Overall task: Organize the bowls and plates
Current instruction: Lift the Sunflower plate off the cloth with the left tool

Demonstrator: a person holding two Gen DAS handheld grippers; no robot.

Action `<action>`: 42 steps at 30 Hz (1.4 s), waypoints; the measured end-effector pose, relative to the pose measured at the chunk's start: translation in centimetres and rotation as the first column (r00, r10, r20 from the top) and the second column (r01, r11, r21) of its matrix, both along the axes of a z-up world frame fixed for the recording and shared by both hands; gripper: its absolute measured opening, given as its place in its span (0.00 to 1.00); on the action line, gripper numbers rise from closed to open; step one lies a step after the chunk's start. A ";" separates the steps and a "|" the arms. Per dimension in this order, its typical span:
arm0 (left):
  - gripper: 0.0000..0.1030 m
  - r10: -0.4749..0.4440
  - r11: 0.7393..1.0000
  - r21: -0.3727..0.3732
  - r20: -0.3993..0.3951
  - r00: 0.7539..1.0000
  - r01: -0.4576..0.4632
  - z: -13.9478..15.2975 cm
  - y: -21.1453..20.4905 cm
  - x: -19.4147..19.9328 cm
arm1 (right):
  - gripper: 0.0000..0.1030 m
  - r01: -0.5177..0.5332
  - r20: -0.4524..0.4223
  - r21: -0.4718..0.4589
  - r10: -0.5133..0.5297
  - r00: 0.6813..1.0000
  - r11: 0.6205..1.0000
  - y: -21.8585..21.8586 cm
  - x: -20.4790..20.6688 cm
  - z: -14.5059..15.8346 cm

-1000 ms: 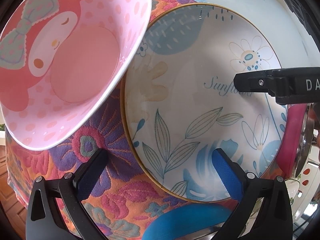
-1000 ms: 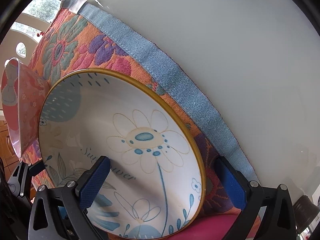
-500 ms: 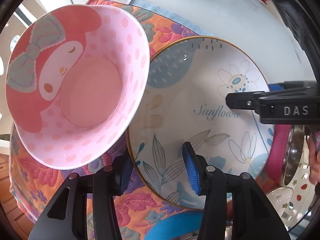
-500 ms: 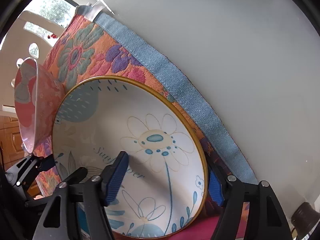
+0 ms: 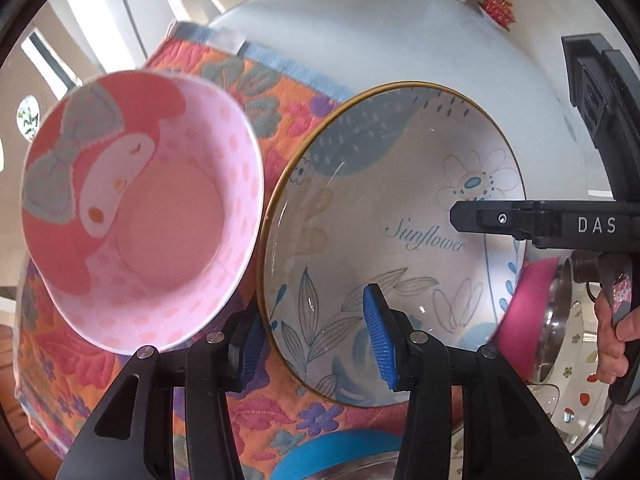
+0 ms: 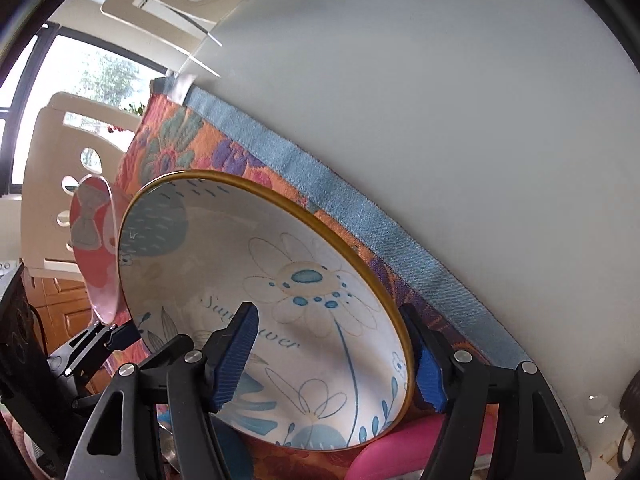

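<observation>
The left gripper [image 5: 314, 338] is clamped on the gold rim of the plate [image 5: 384, 208], one blue pad [image 5: 378, 340] inside against the leaf print and the other behind the rim. The right gripper [image 5: 464, 218] reaches in from the right across the word "Sunflower", its finger gap hidden. A pink bowl [image 5: 140, 216] sits tilted just left of the plate, over a floral cloth [image 5: 292, 108] on a white table [image 5: 380, 40].

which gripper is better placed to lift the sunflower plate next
Both: the left gripper and the right gripper each straddle the rim of the white gold-rimmed sunflower plate, on opposite sides.
</observation>
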State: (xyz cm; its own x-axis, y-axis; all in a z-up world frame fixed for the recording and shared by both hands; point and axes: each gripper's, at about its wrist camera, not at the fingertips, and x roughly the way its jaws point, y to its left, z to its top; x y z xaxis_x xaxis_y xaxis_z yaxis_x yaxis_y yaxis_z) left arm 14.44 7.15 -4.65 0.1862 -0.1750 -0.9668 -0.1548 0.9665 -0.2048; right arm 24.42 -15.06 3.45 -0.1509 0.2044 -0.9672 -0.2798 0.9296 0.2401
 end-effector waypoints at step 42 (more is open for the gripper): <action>0.41 -0.012 0.999 -0.039 0.174 0.985 0.019 8.9 5.9 -3.8 | 0.69 0.046 0.141 0.021 -0.049 0.989 0.999 2.7 -4.6 10.6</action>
State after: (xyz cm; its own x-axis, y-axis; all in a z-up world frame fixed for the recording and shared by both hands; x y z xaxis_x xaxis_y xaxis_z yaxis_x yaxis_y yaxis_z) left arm 10.64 13.06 4.29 0.3481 -0.2175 -0.9119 -0.0988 0.9588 -0.2664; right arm 19.80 -12.32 14.04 -0.0023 0.2249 -0.9744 -0.2676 0.9387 0.2173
